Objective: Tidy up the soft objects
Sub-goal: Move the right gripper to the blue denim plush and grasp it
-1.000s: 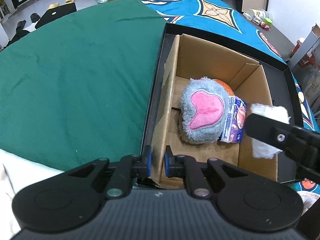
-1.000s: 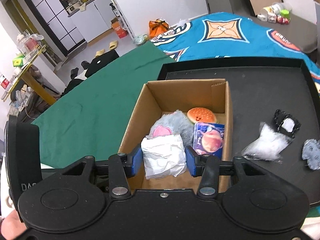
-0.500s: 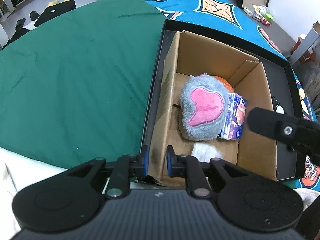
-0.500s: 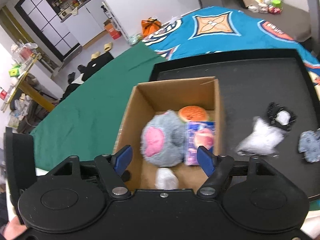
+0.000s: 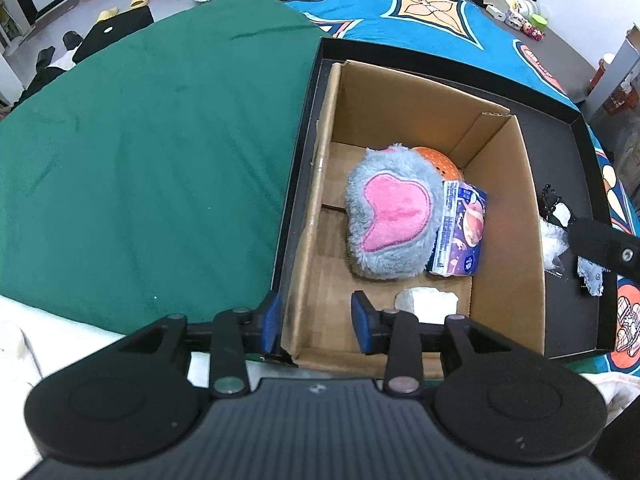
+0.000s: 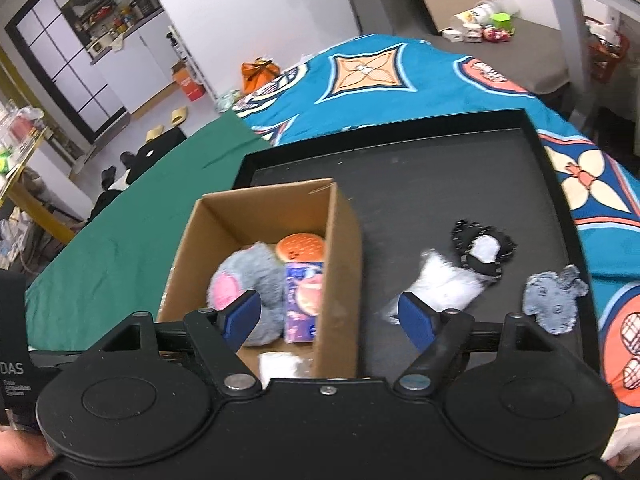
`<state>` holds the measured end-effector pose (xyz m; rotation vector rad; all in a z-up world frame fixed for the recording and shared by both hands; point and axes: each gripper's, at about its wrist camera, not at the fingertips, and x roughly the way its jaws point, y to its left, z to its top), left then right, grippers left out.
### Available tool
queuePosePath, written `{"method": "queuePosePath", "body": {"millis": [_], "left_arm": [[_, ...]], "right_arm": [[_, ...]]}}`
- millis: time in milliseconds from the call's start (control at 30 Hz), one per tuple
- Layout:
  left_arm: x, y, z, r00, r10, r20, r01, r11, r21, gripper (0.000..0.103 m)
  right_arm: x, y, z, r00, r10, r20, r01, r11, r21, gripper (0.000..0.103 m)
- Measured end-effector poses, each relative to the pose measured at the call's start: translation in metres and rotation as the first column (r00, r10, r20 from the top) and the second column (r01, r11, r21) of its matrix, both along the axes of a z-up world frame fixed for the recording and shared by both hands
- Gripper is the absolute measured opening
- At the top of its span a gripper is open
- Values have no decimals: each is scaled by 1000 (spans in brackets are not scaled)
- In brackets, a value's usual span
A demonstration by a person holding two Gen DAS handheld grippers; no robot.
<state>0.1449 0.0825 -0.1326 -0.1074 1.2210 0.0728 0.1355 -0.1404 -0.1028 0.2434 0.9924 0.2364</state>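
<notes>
A cardboard box (image 5: 504, 208) (image 6: 344, 240) stands in a black tray (image 6: 440, 184). In it lie a grey and pink plush (image 5: 392, 216) (image 6: 240, 280), an orange burger toy (image 6: 300, 248), a purple tissue pack (image 5: 460, 232) (image 6: 304, 304) and a white soft wad (image 5: 426, 302) (image 6: 280, 364). My left gripper (image 5: 316, 326) is open, astride the box's near left wall. My right gripper (image 6: 330, 320) is open and empty above the box's right wall. On the tray to the right lie a white bag (image 6: 444, 288), a black and white piece (image 6: 480, 248) and a grey cloth piece (image 6: 554, 304).
The tray sits on a bed with a green cover (image 5: 140, 152) to the left and a blue patterned cover (image 6: 380, 76) behind. The room floor with slippers (image 6: 172, 120) lies beyond.
My right gripper opened and dropped the white wad into the box's near corner, then moved right. My left gripper opened, letting go of the box's wall.
</notes>
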Motion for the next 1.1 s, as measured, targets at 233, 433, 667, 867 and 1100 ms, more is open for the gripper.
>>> {"method": "queuePosePath", "body": {"millis": [233,433,667,867,1100], "left_arm": [[3,-10,4,1000,2,-6,-2,999,33,39],[4,-18,6,1000,3,-6,-3,998,60,45],[7,-26,5,1000,1,-16,0,995,99,50],[11,-31,2,1000,5,-28,-2,992,129,51],[18,-38,0,999,28,-44,-20,986,168,51]], "right_arm": [[0,-24,-3,999,-35,0,35,999,-14,76],[0,-42,-8,999,-53,-1,53,998,-21,76],[4,-57,-17,998,-65,11,65,995,-76,81],[11,-75,-33,996,-87,-4,86,988,-127,81],[17,-95,-53,992,-121,-24,114,973,-199,81]]}}
